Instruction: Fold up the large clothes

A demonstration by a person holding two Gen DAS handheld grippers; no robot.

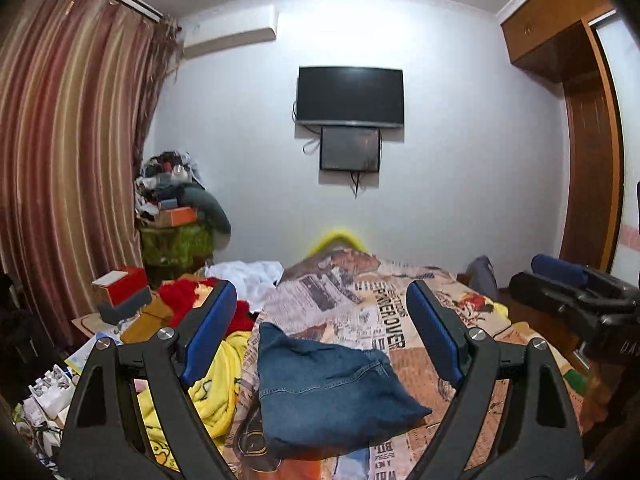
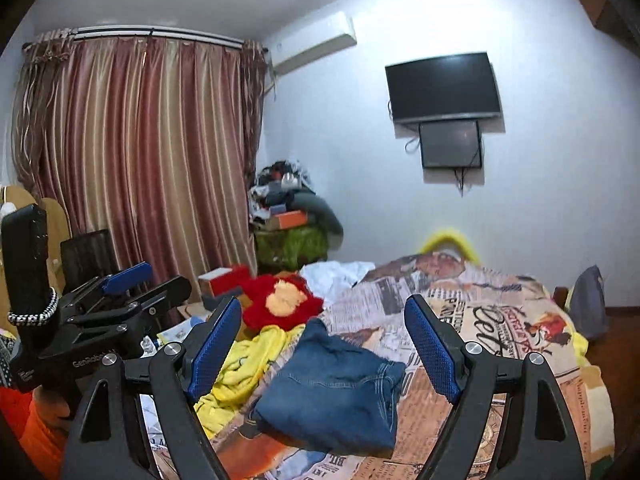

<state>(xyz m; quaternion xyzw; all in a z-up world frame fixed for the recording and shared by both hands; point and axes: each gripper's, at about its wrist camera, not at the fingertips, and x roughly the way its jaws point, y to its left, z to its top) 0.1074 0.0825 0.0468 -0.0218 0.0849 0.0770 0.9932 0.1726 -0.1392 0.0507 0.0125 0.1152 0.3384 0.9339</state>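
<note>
Blue jeans (image 1: 328, 392) lie folded into a compact bundle on the newspaper-print bedspread (image 1: 384, 312); they also show in the right wrist view (image 2: 336, 392). My left gripper (image 1: 320, 328) is open and empty, held above and just short of the jeans. My right gripper (image 2: 324, 336) is open and empty, also above the jeans, nearer their right side. The right gripper shows at the right edge of the left wrist view (image 1: 568, 292), and the left gripper at the left of the right wrist view (image 2: 120, 288).
A yellow blanket (image 1: 216, 392), a red plush (image 2: 280, 304) and white cloth (image 1: 248, 276) lie left of the jeans. Boxes and clutter (image 1: 120, 300) crowd the left bedside. A wardrobe (image 1: 592, 128) stands on the right, curtains (image 2: 152, 152) on the left.
</note>
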